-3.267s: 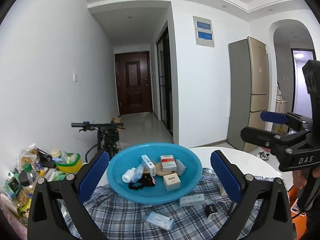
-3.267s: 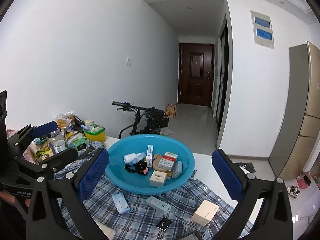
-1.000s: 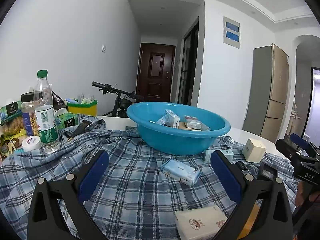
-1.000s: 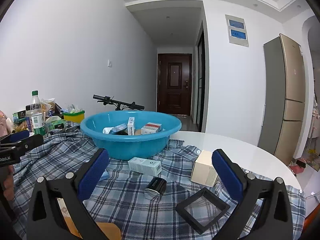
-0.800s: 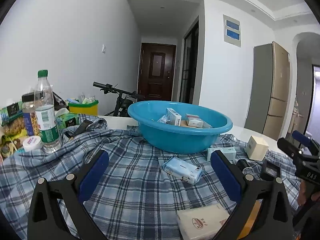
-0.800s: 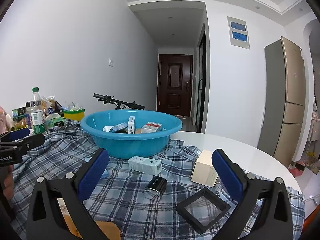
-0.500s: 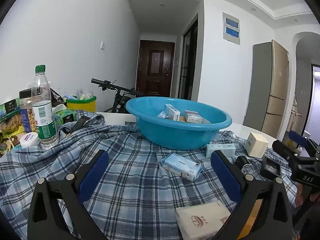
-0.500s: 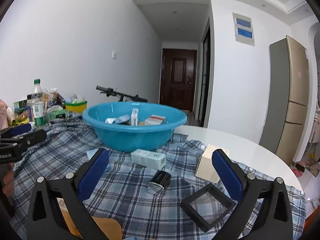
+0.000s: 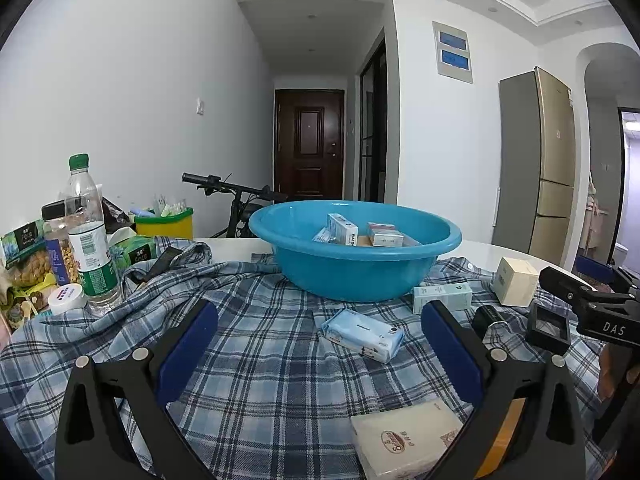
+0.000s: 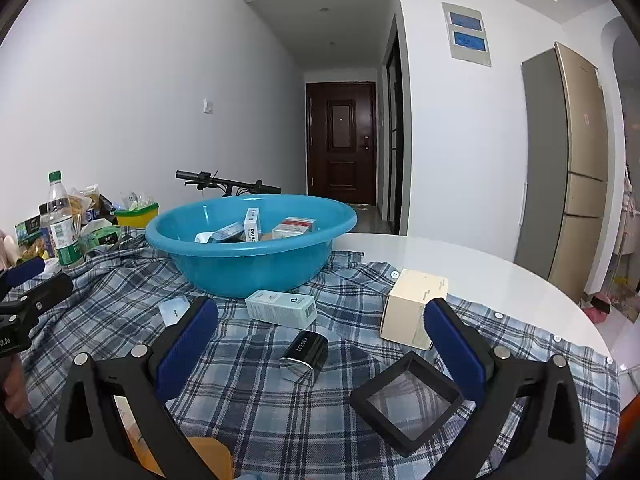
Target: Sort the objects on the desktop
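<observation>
Blue basin point(image 9: 356, 276) holds boxes — tissue pack point(image 9: 362, 334) lies before it.

Blue basin point(image 10: 256, 264): smooth glossy plastic; checked cloth point(image 10: 280, 412) under it soft woven, matt, w/ folds. Small boxes, e.g. cream box point(image 10: 412, 308), matt card; dark case point(image 10: 306, 354) shiny, metallic-looking. Tabletop point(image 10: 460, 260) white & glossy; water bottle point(image 9: 86, 236) clear plastic.

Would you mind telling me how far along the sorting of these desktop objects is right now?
Partly done: several small boxes already sit in the blue basin. Nothing is in hand; the left hand-held gripper and right hand-held gripper are both open and empty. Still on the plaid cloth: tissue pack, mint box, black case, cream box, square black frame.
</observation>
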Demonstrator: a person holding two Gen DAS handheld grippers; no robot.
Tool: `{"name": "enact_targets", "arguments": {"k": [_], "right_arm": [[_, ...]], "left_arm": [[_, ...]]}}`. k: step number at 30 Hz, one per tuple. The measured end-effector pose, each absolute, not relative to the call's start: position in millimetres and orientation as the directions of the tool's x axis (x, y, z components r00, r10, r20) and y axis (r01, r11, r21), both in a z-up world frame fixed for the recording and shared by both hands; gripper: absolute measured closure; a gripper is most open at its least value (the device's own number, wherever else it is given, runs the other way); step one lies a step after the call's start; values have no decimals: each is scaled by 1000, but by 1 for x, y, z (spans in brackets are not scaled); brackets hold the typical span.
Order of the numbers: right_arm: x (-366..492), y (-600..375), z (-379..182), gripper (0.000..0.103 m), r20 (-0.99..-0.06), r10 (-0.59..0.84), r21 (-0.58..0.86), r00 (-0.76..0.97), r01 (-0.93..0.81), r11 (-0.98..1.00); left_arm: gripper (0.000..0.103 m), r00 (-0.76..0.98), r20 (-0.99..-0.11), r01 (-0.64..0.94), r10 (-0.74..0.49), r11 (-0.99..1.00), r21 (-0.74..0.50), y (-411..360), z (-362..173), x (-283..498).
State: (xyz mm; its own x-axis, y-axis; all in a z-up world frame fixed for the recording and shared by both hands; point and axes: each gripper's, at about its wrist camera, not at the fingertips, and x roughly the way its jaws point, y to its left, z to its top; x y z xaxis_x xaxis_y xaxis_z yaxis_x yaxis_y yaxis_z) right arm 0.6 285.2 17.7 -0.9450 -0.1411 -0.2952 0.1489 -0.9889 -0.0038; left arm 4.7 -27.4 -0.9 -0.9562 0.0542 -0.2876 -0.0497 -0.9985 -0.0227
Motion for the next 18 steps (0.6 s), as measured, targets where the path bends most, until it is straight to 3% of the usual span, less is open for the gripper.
{"name": "enact_targets", "arguments": {"k": [18], "right_arm": [[-1,285,17,0,-304,-99,-11,-947,107,-994]], "left_arm": [[0,-958,-286,-6,12,-1000,-22,-29,-4,5]]}}
